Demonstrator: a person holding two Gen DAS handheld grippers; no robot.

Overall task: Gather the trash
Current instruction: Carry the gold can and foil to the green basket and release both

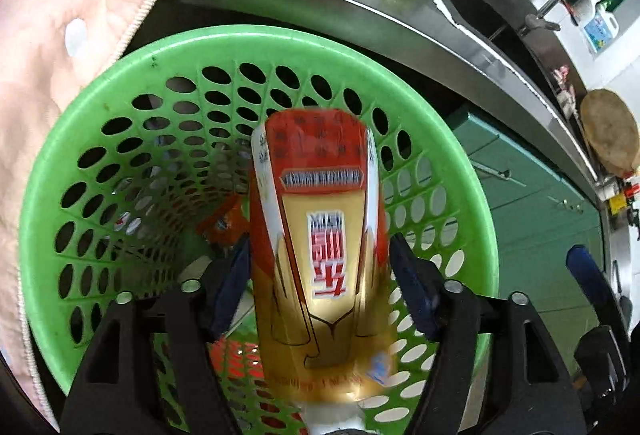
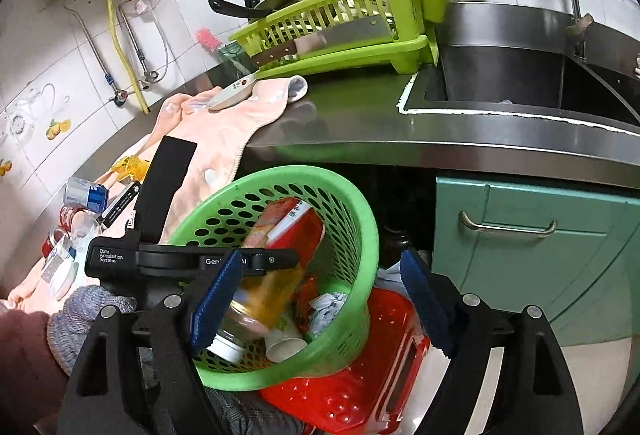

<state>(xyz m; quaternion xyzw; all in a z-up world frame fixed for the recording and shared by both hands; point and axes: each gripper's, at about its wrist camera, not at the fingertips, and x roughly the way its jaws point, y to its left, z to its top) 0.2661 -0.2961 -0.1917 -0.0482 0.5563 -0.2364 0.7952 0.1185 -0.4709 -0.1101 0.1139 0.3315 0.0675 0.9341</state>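
A red and gold plastic bottle (image 1: 324, 255) hangs inside the mouth of the green perforated basket (image 1: 52, 171). My left gripper (image 1: 320, 275) has its blue pads on both sides of the bottle; the bottle is motion-blurred, so contact is unclear. In the right wrist view the bottle (image 2: 280, 247) sits slanted in the green basket (image 2: 360, 203), with a paper cup (image 2: 286, 347) and crumpled wrappers under it. My right gripper (image 2: 320, 299) is open and empty, above the basket's right rim.
The basket rests on a red crate (image 2: 360, 379) in front of the steel counter (image 2: 400, 123). A pink cloth (image 2: 216, 139) holds more trash at left (image 2: 84, 195). A green dish rack (image 2: 344, 31), sink (image 2: 520, 79) and teal cabinet (image 2: 540, 255) are nearby.
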